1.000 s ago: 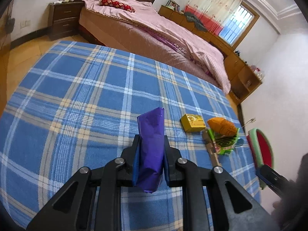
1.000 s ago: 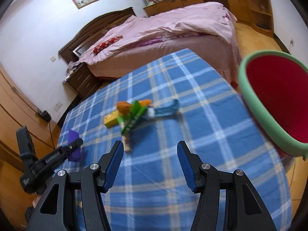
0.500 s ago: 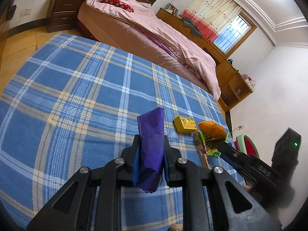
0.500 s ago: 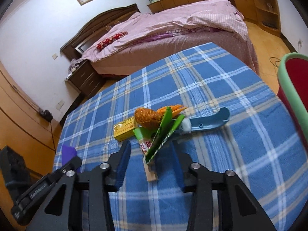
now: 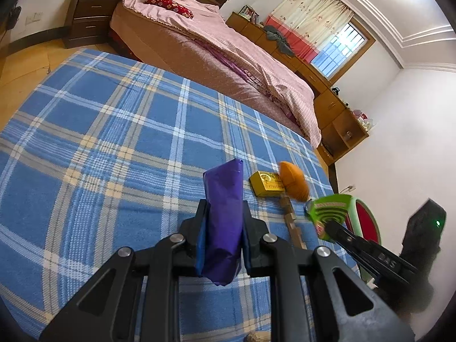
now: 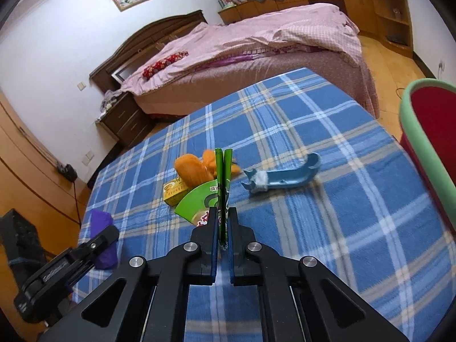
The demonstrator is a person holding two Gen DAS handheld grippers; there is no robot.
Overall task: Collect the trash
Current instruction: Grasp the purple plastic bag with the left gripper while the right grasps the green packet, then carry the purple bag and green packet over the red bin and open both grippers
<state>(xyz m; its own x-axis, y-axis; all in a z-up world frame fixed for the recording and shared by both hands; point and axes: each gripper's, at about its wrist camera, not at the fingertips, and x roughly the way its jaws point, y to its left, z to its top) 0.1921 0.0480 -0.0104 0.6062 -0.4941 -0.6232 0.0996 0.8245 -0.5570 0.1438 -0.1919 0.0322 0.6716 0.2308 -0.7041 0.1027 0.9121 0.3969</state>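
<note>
Left wrist view
- Left gripper (image 5: 223, 228): lower centre of frame; jaws clamped on a purple wrapper (image 5: 223, 222) standing upright between the pads.
- Table cover: blue plaid cloth (image 5: 114, 142) fills the middle of the frame.
- Yellow box (image 5: 266, 183): on the cloth, right of centre, touching an orange fuzzy item (image 5: 293, 181).
- Wooden stick (image 5: 292, 222): lies on the cloth just below the orange item.
- Green wrapper (image 5: 330, 209): right of frame, pinched at the tip of the right gripper (image 5: 327, 223).
- Bin (image 5: 366, 218): red inside, green rim, lower right beyond the cloth's edge.

Right wrist view
- Right gripper (image 6: 223, 229): lower centre; jaws closed on the green wrapper (image 6: 222, 188), which stands edge-on between the pads.
- Orange fuzzy item (image 6: 193, 168): just behind the wrapper, beside the yellow box (image 6: 173, 189).
- Blue plastic piece (image 6: 282, 176): on the cloth, right of centre.
- Bin (image 6: 427, 131): right edge of frame.
- Left gripper (image 6: 112, 232): lower left, gripping the purple wrapper (image 6: 101, 222).
</note>
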